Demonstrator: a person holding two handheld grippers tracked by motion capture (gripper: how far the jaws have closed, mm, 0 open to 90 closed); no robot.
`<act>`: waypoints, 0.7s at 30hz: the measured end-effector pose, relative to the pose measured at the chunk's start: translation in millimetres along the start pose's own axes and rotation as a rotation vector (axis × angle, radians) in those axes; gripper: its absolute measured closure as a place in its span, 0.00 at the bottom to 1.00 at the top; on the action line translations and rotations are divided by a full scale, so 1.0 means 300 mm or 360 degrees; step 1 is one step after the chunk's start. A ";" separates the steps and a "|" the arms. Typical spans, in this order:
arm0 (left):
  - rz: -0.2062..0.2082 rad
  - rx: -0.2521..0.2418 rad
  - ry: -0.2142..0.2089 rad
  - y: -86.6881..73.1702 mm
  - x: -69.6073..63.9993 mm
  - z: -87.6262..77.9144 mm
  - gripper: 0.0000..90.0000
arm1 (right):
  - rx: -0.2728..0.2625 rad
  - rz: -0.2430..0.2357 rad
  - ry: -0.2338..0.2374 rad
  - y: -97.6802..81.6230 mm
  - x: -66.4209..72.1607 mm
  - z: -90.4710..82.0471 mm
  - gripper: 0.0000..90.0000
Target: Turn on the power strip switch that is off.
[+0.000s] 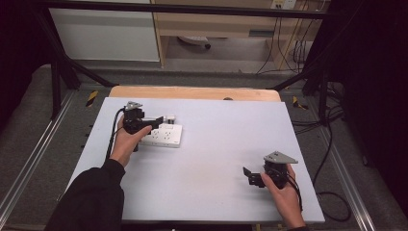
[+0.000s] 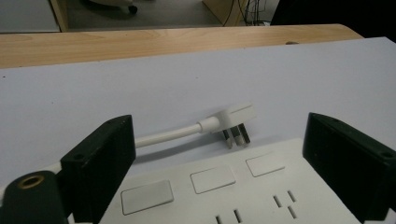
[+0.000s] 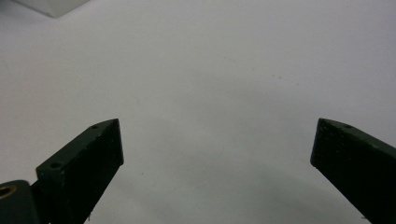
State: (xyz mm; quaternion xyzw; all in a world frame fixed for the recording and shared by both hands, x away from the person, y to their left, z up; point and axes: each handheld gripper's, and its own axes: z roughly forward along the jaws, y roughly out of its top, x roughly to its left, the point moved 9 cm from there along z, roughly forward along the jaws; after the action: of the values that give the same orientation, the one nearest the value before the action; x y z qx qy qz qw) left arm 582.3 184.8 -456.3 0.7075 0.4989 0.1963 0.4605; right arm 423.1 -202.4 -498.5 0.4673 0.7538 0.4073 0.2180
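A white power strip [image 1: 166,136] lies flat on the left half of the white table top [image 1: 216,159]. In the left gripper view its sockets and switches [image 2: 212,178] face up. Its white plug [image 2: 233,119] rests on the table just beyond it, prongs showing, at the end of a short white cord [image 2: 168,135]. My left gripper [image 1: 155,122] [image 2: 220,125] hangs at the strip's left end, open, with its jaws standing wide apart over the strip. My right gripper [image 1: 250,175] [image 3: 215,128] rests near the front right of the table, open, with bare table between its jaws.
A wooden board [image 1: 192,93] runs along the table's far edge. Black frame bars [image 1: 57,72] stand at the back left and right. Cables [image 1: 332,192] trail on the floor to the right. A white corner [image 3: 53,7] shows at the top left of the right gripper view.
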 end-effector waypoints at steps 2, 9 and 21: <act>0.0004 -0.0009 0.0021 0.004 0.006 -0.006 0.10 | -0.0002 -0.0002 0.0001 0.000 0.000 0.001 0.03; 0.0005 0.0004 0.0029 0.005 0.008 -0.020 0.09 | -0.0005 0.0005 0.0006 0.003 0.005 0.000 0.03; 0.0026 -0.0025 -0.0001 0.028 -0.019 -0.059 0.11 | -0.0010 0.0010 0.0011 0.006 0.007 0.000 0.03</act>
State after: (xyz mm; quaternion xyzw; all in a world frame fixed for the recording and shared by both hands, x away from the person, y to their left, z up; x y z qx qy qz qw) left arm 571.2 187.2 -439.3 0.7079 0.4915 0.2036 0.4645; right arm 423.1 -200.2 -496.8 0.4676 0.7518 0.4120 0.2155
